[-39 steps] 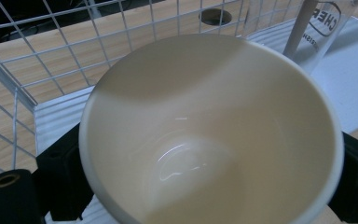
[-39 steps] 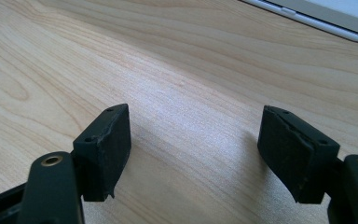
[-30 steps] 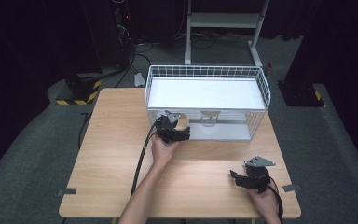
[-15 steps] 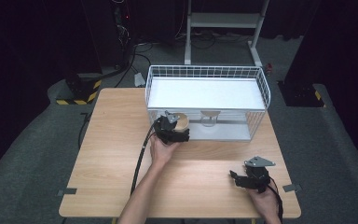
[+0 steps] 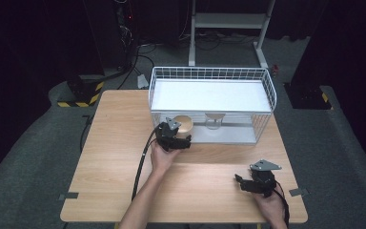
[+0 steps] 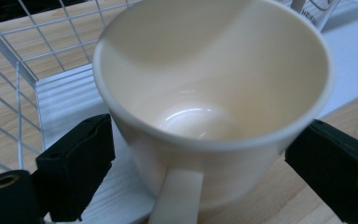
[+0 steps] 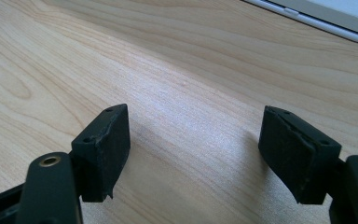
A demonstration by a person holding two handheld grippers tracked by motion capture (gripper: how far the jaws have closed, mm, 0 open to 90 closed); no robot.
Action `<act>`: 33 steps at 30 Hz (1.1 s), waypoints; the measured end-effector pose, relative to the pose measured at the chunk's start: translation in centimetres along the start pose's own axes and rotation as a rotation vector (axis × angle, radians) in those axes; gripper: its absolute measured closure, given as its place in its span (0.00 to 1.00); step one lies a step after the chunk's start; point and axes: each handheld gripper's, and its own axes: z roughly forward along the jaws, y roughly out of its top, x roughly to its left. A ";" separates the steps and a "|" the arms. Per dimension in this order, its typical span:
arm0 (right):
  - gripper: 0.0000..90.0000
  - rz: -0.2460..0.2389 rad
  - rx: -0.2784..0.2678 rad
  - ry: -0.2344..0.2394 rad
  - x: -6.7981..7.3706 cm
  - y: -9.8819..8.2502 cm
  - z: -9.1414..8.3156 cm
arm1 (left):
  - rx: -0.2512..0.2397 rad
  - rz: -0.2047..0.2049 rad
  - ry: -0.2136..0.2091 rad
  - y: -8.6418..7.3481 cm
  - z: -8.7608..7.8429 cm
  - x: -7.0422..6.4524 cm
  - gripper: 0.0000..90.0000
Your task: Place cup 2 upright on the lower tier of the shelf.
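Cup (image 6: 214, 107): cream, upright at near left corner of wire basket (image 5: 267, 90), between jaws of left gripper (image 6: 214, 163); pads flank both sides, contact not discernible. Left gripper jaws just closing slightly, position as before. Right gripper (image 7: 196, 149): half open, empty, resting on tabletop (image 5: 119, 143), unchanged.

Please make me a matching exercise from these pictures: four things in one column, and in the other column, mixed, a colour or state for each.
Things:
1. cup
2. glass
3. basket
4. right gripper

Descriptions:
A. open above bare wood, nothing between its jaws
B. white wire
C. cream, with a handle
D. clear, standing inside the basket

Pairs: 1-C, 2-D, 3-B, 4-A
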 end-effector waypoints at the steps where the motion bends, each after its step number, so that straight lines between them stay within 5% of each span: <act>1: 0.28 0.000 0.000 0.000 0.0 0.0 0.0 | 0.001 -0.001 0.000 -0.1 0.0 -0.1 0.11; 13: 0.28 -0.001 0.000 -0.001 0.0 0.0 0.0 | 0.029 0.026 0.023 -0.8 0.0 -0.3 0.18; 33: 0.28 0.001 0.000 0.000 0.0 0.0 0.0 | 0.071 -0.013 0.074 -0.1 2.3 -0.3 0.29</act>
